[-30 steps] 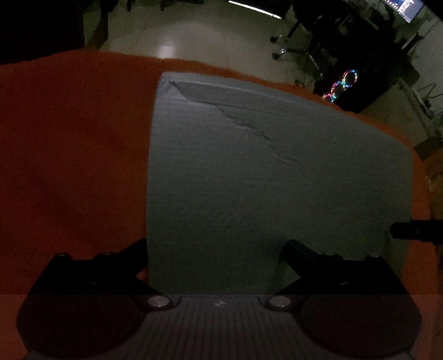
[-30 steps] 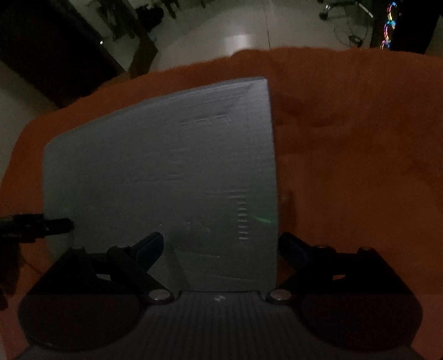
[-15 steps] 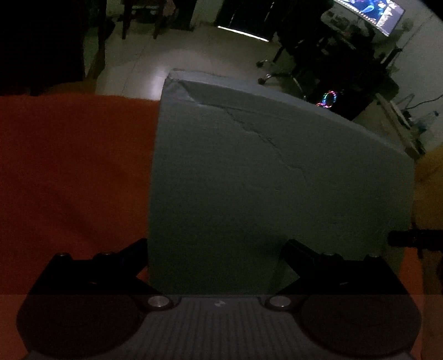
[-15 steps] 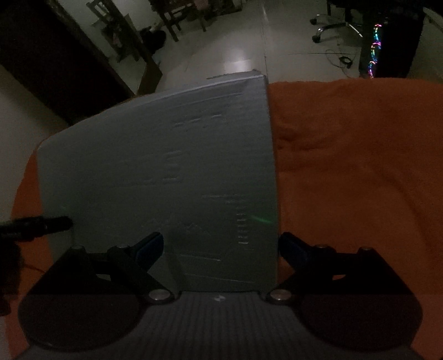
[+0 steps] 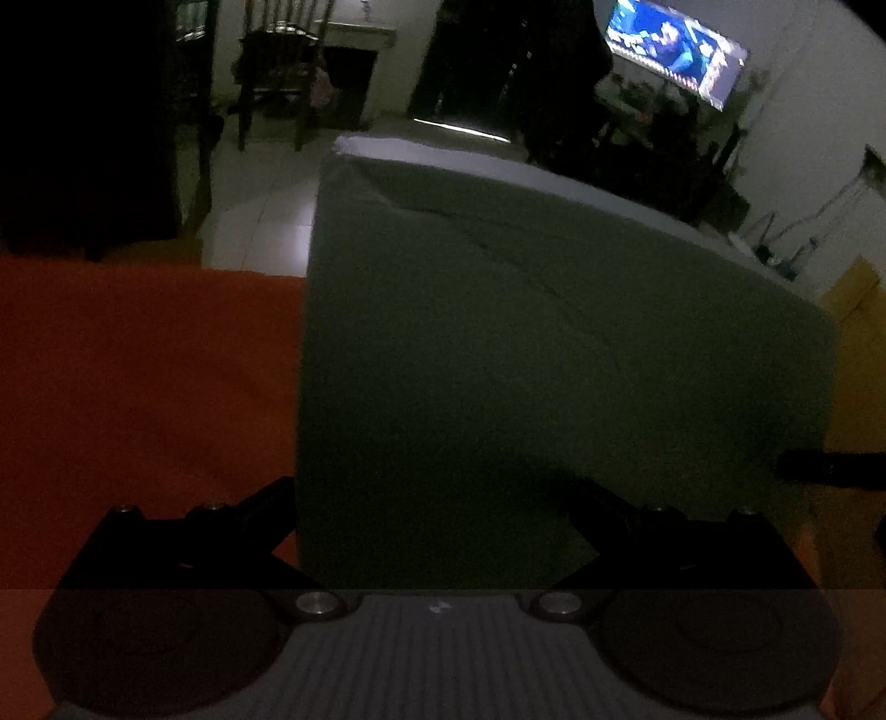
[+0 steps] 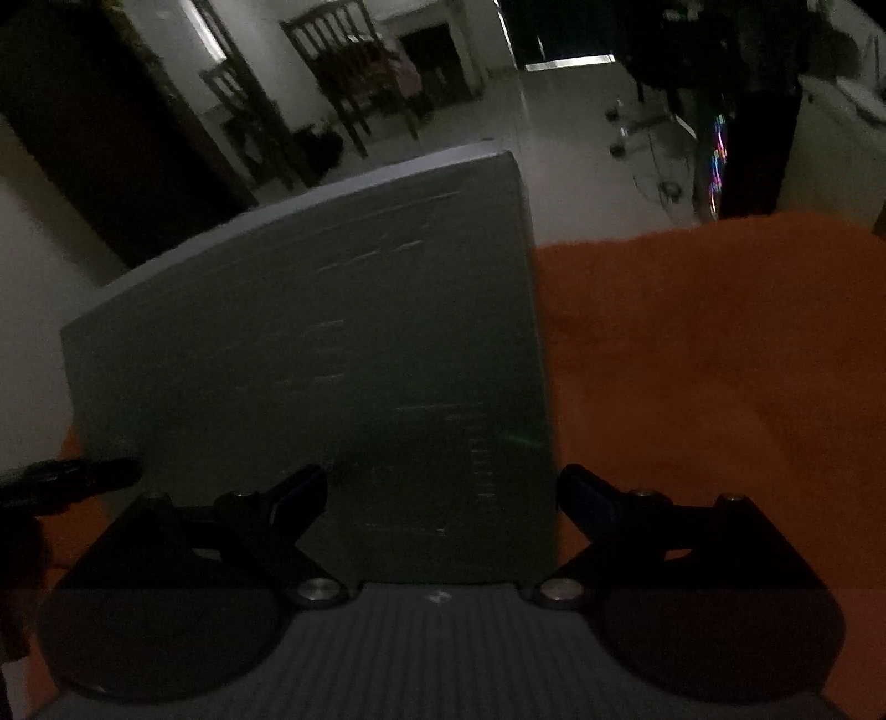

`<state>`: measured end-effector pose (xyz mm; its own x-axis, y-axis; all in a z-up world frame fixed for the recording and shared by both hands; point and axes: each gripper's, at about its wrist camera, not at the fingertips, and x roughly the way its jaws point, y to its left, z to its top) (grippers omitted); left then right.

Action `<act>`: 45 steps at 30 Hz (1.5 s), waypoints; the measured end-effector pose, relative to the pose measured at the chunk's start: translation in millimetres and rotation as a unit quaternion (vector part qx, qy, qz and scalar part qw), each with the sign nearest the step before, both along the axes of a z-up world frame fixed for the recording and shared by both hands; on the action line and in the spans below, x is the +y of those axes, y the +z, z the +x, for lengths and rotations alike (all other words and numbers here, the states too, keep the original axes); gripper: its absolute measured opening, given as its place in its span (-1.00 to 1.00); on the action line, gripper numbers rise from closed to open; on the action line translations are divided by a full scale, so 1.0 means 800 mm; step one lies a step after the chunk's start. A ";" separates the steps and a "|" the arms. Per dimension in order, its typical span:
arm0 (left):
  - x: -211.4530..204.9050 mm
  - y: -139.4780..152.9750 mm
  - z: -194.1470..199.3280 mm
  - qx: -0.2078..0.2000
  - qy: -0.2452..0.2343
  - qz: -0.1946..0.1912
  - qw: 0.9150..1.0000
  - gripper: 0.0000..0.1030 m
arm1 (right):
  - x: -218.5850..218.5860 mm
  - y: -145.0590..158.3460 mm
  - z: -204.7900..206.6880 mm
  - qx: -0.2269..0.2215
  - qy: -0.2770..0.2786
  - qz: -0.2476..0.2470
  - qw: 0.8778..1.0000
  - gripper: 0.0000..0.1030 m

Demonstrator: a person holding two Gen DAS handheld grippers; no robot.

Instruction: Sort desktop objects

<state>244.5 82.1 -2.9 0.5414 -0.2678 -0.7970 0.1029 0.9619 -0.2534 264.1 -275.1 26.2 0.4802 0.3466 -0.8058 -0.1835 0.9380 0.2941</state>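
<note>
Grey slab (image 5: 554, 354) tilting above the orange cloth (image 5: 138, 376), left gripper (image 5: 437, 509) and right gripper (image 6: 443, 493) each pinching its near edge

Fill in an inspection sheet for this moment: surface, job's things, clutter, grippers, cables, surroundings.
Surface: orange cloth covers the table; very dim light.
Job's things: one large grey flat board, lifted at its far edge so that it cuts across the room behind; creased near its far left corner.
Clutter: nothing seen.
Grippers: left gripper and right gripper each straddle the board's near edge at opposite sides; whether the fingers clamp it cannot be told.
Cables: nothing seen on the table.
Surroundings: lit screen on the wall, wooden chairs, pale tiled floor, coloured lights.
</note>
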 end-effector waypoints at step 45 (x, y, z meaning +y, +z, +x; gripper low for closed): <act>-0.085 -0.183 -0.131 0.163 -0.073 0.134 0.975 0.84 | 0.030 -0.150 -0.170 0.120 0.010 -0.087 0.989 0.71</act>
<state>139.7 14.2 -149.3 0.2197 -0.0823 -0.9721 0.2005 0.9790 -0.0376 128.4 -251.1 -94.1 0.2621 0.2005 -0.9440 -0.1460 0.9751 0.1666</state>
